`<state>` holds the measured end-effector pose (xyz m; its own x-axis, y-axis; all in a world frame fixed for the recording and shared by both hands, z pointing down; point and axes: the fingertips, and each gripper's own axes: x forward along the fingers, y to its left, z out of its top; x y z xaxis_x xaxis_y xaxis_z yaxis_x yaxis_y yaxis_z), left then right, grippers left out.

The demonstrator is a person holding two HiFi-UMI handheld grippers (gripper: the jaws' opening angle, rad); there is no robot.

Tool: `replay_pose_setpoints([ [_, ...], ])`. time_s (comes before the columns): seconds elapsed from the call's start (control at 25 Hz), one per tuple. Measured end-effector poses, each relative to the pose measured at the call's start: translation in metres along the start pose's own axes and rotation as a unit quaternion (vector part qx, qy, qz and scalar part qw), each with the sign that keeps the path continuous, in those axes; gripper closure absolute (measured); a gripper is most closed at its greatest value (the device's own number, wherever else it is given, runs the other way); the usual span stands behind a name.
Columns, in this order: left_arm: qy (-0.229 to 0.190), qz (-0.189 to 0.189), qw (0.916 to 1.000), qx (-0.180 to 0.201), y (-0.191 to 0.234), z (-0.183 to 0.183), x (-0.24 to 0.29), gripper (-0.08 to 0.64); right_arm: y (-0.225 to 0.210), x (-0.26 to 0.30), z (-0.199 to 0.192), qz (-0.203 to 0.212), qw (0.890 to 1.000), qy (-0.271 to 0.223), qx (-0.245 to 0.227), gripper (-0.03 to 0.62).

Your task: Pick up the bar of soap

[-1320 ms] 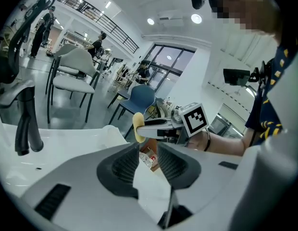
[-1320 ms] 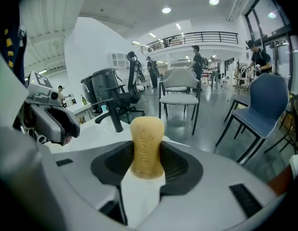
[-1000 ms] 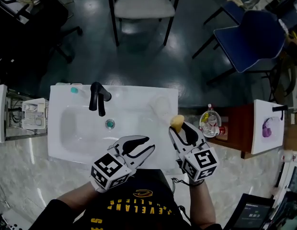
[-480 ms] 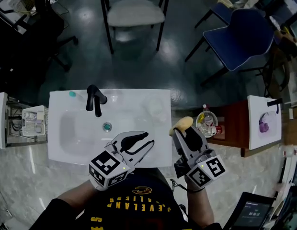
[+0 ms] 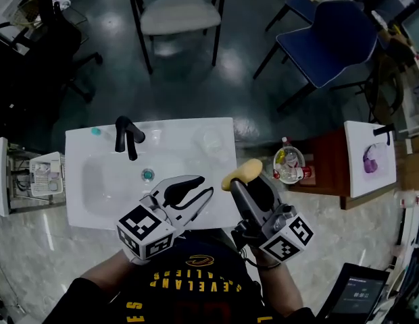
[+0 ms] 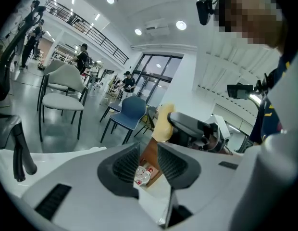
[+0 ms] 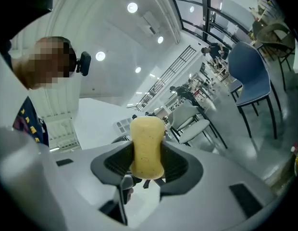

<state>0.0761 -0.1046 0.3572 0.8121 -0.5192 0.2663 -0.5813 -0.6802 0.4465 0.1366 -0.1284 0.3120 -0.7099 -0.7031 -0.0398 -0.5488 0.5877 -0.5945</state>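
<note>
The yellow bar of soap (image 5: 240,172) is clamped between the jaws of my right gripper (image 5: 242,183), held in the air over the right end of the white sink (image 5: 81,187). In the right gripper view the soap (image 7: 147,143) stands upright between the two dark pads and sticks out past them. My left gripper (image 5: 190,196) hovers over the sink's front rim, its jaws a little apart and holding nothing. In the left gripper view the soap (image 6: 162,124) shows just beyond the jaws.
A black faucet (image 5: 125,137) and a drain (image 5: 148,175) are in the sink. To the right stands a reddish side table (image 5: 328,174) with a basket of bottles (image 5: 288,164). A grey chair (image 5: 176,12) and a blue chair (image 5: 331,32) stand beyond.
My right gripper has risen toward the head camera with the soap still in it and turned a little left. The left gripper has hardly moved over the sink.
</note>
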Motion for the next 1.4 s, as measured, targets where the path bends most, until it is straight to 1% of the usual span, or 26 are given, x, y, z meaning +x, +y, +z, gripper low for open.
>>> replay_pose_setpoints([
  [0.32, -0.017, -0.007, 0.9998, 0.006, -0.007, 0.018, 0.000, 0.440, 0.022, 0.001, 0.016, 0.027, 0.999, -0.026, -0.006, 0.405],
  [0.6, -0.004, -0.018, 0.9998, 0.004, -0.011, 0.013, 0.008, 0.440, 0.030, -0.002, 0.018, 0.033, 0.999, -0.032, -0.003, 0.405],
  [0.76, 0.000, -0.023, 0.9997, 0.000, -0.012, 0.012, 0.009, 0.440, 0.031, -0.003, 0.018, 0.027, 0.999, -0.034, -0.002, 0.405],
  [1.04, 0.007, -0.022, 0.9997, -0.009, -0.009, 0.011, 0.010, 0.440, 0.036, -0.001, 0.018, 0.032, 0.999, -0.036, -0.001, 0.405],
  [1.4, 0.017, -0.034, 0.9993, -0.008, -0.011, 0.007, 0.012, 0.440, 0.041, -0.004, 0.017, 0.035, 0.998, -0.043, -0.003, 0.405],
])
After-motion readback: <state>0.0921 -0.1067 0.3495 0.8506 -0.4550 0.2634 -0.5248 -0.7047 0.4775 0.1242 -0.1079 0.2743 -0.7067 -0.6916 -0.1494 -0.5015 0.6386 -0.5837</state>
